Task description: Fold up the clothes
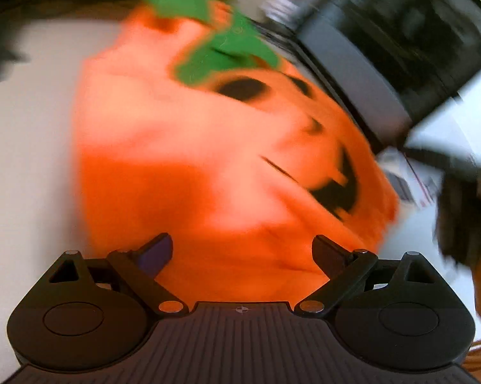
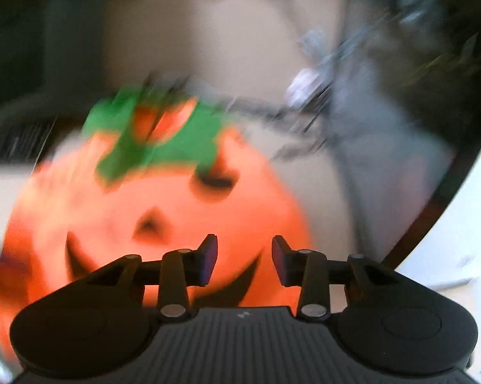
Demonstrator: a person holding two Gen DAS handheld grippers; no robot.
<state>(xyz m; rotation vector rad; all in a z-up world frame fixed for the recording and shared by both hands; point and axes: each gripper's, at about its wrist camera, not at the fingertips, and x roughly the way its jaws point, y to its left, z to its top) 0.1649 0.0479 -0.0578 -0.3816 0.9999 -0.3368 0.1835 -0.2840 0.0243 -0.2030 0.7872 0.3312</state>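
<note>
An orange pumpkin costume [image 1: 189,166] with a green collar [image 1: 215,41] and a black jack-o'-lantern face lies spread on a pale table [image 1: 26,166]. My left gripper [image 1: 242,249] is open and empty, its fingers spread wide over the costume's near edge. In the right wrist view the same costume [image 2: 112,211] fills the lower left, face up, with its green collar [image 2: 163,140] at the far end. My right gripper [image 2: 243,259] is open and empty, hovering over the mouth of the face. Both views are blurred by motion.
A dark box-like object [image 1: 394,48] stands at the far right of the table in the left wrist view. A grey blurred heap [image 2: 384,147] lies right of the costume in the right wrist view. A white surface [image 2: 458,217] is at the far right.
</note>
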